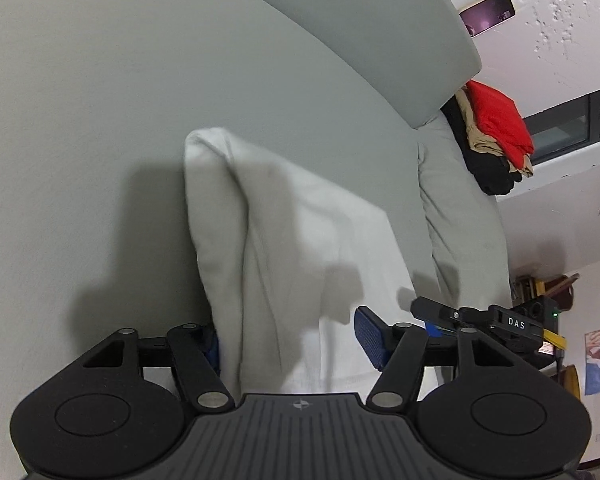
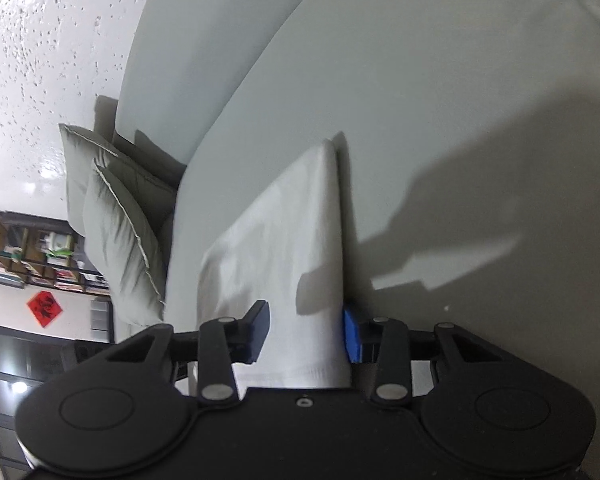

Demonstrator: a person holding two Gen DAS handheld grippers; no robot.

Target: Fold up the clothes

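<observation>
Pale grey-green bed (image 1: 80,120), folded white garment (image 1: 300,240) lying on it, grey pillows (image 2: 128,240) near the headboard (image 2: 204,60), clothes pile (image 1: 492,136) beside the headboard.

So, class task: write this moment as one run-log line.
stage: folding on bed | left tongs: open around white garment | right tongs: open around same garment | folded pile: far corner

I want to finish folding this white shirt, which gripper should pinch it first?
Left, probably: the left gripper straddles the thick bunched fold of the white shirt; the right gripper spans only its flat edge.
</observation>
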